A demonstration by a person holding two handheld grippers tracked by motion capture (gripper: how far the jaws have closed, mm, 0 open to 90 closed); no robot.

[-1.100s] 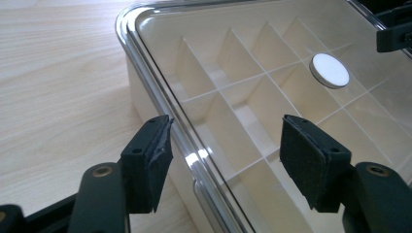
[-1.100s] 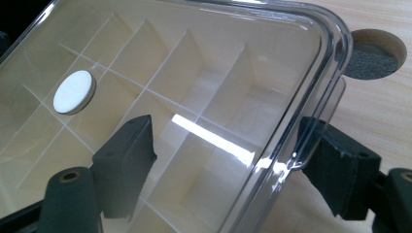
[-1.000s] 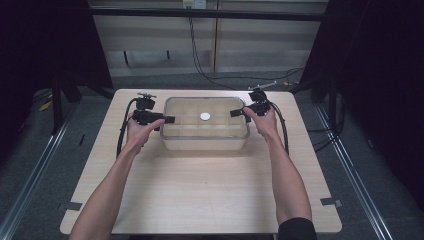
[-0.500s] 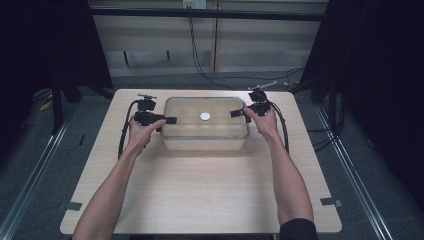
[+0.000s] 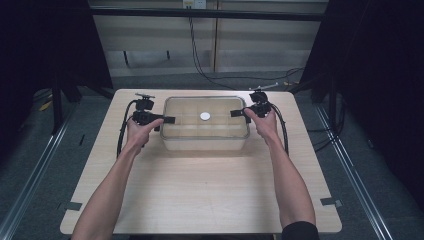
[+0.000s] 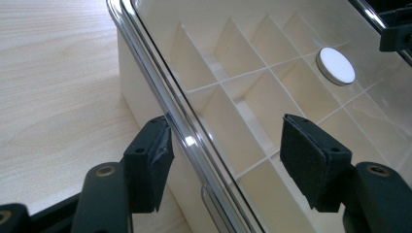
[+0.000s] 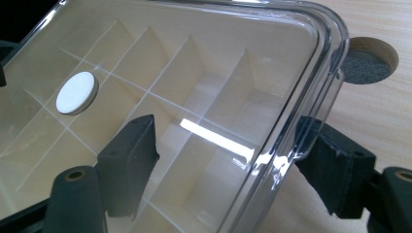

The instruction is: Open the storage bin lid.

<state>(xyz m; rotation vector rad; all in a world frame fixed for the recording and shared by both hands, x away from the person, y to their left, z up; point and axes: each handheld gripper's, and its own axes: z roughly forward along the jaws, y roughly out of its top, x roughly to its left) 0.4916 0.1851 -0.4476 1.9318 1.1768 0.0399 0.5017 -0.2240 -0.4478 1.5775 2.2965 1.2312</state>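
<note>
Pale wooden table (image 5: 200,195) lay bare across its near half, with dark floor all around. At its far middle sat a clear-lidded divided box (image 5: 205,124), a white disc (image 5: 205,116) on its lid. The left gripper (image 6: 223,150) stood open astride the box's left rim; the right gripper (image 7: 228,160) stood open astride its right rim, near a round table hole (image 7: 369,60).

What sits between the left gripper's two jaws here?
The clear lid's rim, over the divided box, runs between the open left gripper's jaws, seen in the left gripper view.
</note>
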